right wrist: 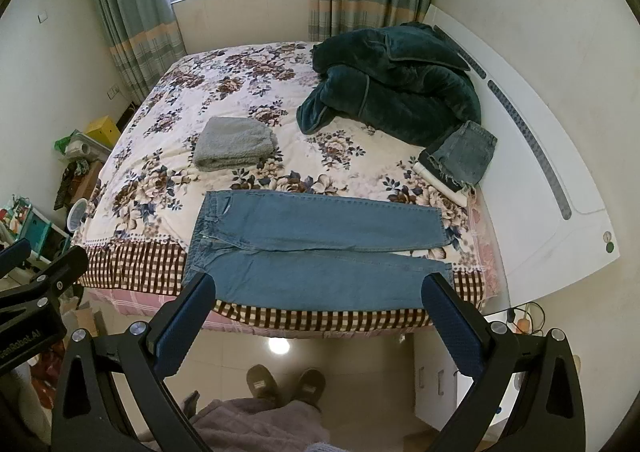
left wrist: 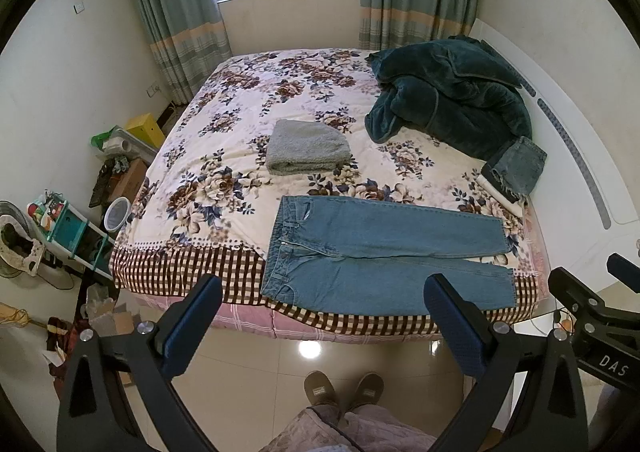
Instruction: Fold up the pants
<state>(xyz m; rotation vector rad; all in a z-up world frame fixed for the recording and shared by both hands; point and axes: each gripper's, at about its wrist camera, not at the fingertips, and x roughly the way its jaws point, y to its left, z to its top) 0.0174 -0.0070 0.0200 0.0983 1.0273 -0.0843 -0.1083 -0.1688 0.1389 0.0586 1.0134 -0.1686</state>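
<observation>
A pair of light blue jeans (left wrist: 380,256) lies flat along the near edge of the bed (left wrist: 224,156), waist to the left, legs spread slightly apart to the right; it also shows in the right wrist view (right wrist: 316,252). My left gripper (left wrist: 324,292) is open and empty, held above the floor in front of the bed. My right gripper (right wrist: 320,292) is open and empty too, beside the left one, just short of the near trouser leg. The right gripper's side shows at the edge of the left wrist view (left wrist: 600,316).
A folded grey towel (left wrist: 306,146) lies mid-bed. A dark green blanket (left wrist: 452,92) is heaped at the far right, with a folded stack of denim (left wrist: 514,166) below it. A white headboard (left wrist: 560,124) runs along the right. Cluttered shelves and boxes (left wrist: 68,228) stand left.
</observation>
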